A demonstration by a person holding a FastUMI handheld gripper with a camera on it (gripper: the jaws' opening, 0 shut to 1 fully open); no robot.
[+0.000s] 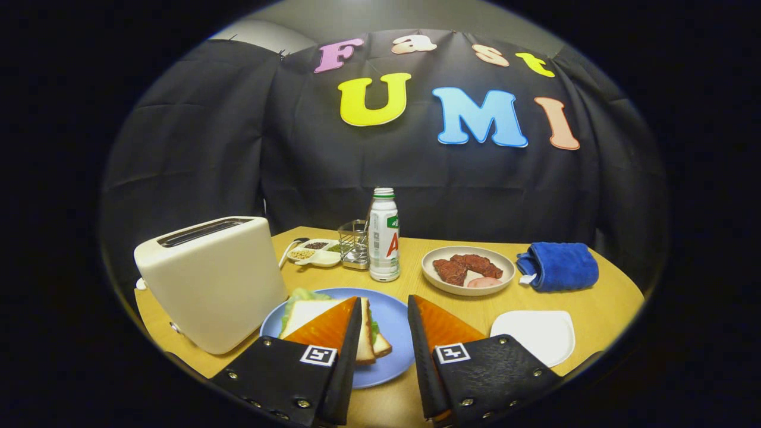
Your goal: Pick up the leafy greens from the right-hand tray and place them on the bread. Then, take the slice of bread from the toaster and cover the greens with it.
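On the blue plate [395, 333] lies a stack of bread: a white slice [306, 312] on top, leafy greens [300, 295] sticking out under its far edge, and more bread [380, 345] below. My gripper [385, 300] is open just above the plate. Its left finger covers part of the stack and its right finger is over the plate's right rim. The cream toaster [214, 279] stands left of the plate, and its top slot looks dark. A white tray [535, 336] with a plain surface lies right of the right finger.
Beyond the plate stand a white bottle [384, 238], a wire holder [354, 244] and a small dish of condiments [314, 252]. A beige plate with meat slices [468, 270] and a folded blue cloth [559, 266] sit at the back right on the wooden table [606, 303].
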